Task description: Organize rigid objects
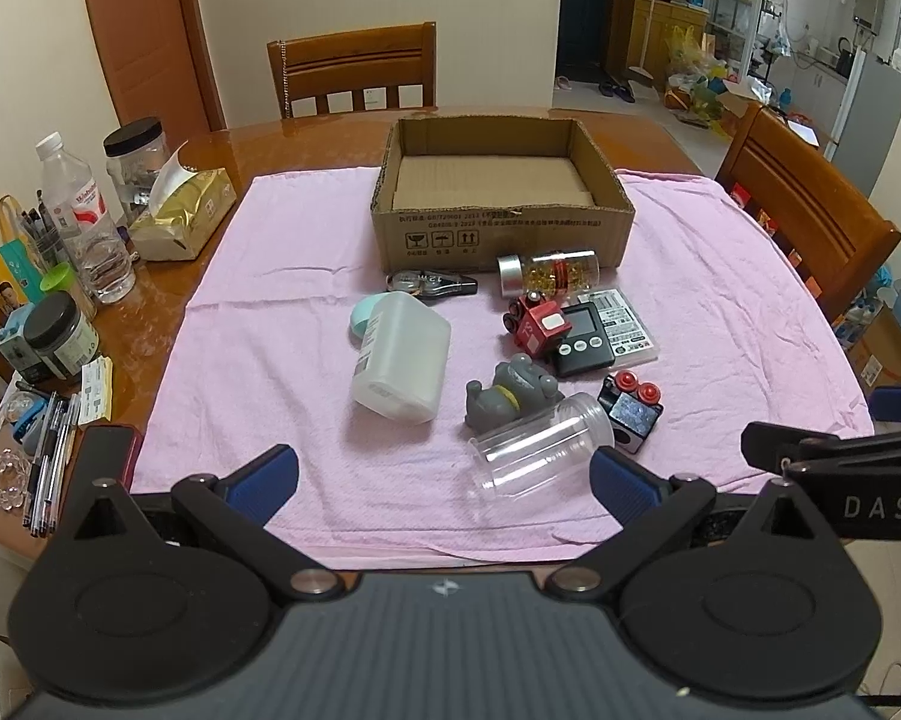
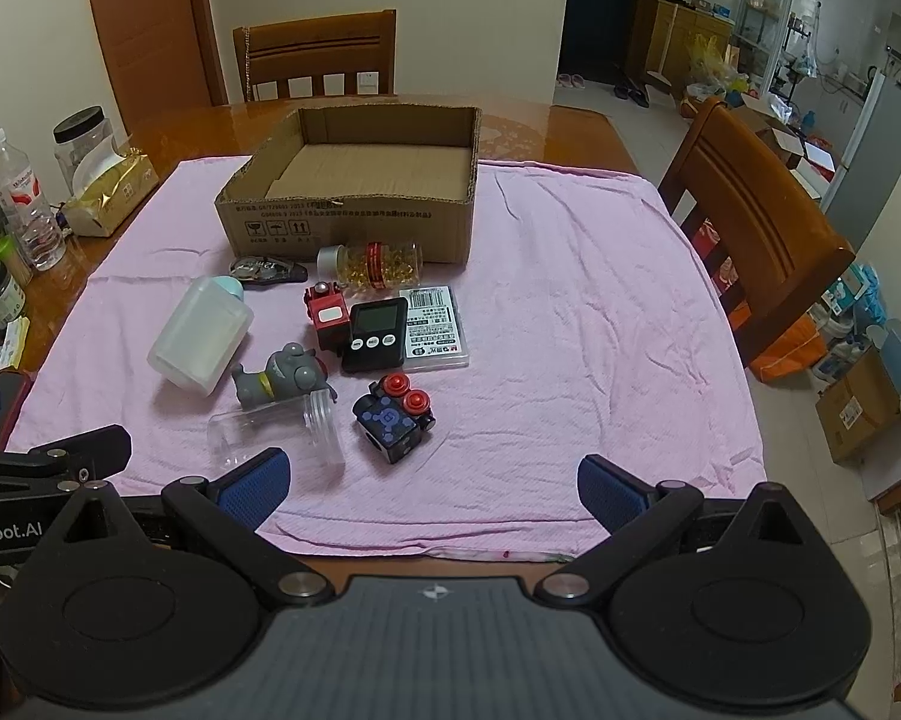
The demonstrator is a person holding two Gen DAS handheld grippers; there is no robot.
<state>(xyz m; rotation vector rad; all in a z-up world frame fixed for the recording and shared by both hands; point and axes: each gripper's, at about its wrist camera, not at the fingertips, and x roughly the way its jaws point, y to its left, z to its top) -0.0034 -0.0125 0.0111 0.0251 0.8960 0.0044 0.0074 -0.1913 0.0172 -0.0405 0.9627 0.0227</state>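
Note:
An empty cardboard box [image 1: 504,222] [image 2: 354,222] stands on the pink cloth. In front of it lie a white plastic bottle [image 1: 402,360] [image 2: 201,333], a capsule bottle [image 1: 549,271] [image 2: 372,261], a red toy train [image 1: 534,324] [image 2: 328,315], a black timer [image 1: 582,339] [image 2: 375,336], a clear card case [image 1: 627,321] [image 2: 435,330], a grey figurine [image 1: 510,393] [image 2: 279,375], a clear jar [image 1: 540,447] [image 2: 276,426] and a blue toy camera [image 1: 630,408] [image 2: 396,414]. My left gripper [image 1: 444,480] and right gripper [image 2: 432,483] are open and empty at the near edge.
A black clip [image 1: 429,285] lies by the box. Bottles, jars, a tissue pack [image 1: 183,210] and pens crowd the table's left side. Wooden chairs stand behind [image 1: 354,69] and to the right [image 2: 750,222].

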